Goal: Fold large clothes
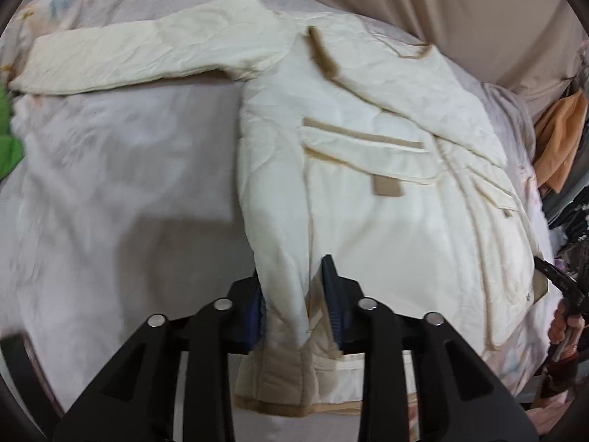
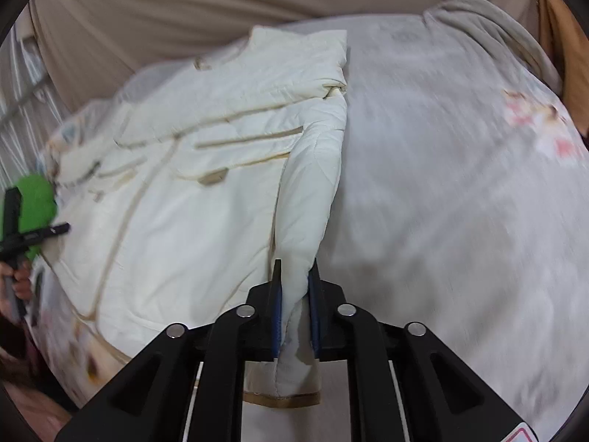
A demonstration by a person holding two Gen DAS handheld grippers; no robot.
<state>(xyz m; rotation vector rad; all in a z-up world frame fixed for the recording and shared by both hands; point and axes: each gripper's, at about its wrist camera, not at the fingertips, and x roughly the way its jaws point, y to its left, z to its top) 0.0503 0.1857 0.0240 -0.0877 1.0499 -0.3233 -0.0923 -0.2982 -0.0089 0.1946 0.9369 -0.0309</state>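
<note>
Nearest, at 6 o'clock, the left tongs (image 1: pixel 294 305) pinch the cream jacket's (image 1: pixel 368 202) hem; the right tongs (image 2: pixel 296 313) pinch its other hem corner. Beyond, it lies on the bed (image 2: pixel 460 184), one sleeve (image 1: pixel 121 59) toward 10 o'clock.

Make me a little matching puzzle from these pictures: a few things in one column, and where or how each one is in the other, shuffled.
Things:
1. left tool
2. outstretched sleeve
3. green item
4. pocket flap

Places or states:
A. lies flat across the bed, pointing away from the jacket body
B. sits on the jacket front, edged in tan
C. closed on the jacket's hem
D. peeks in at the picture's left edge, off the jacket

Pairs: 1-C, 2-A, 3-D, 4-B
</note>
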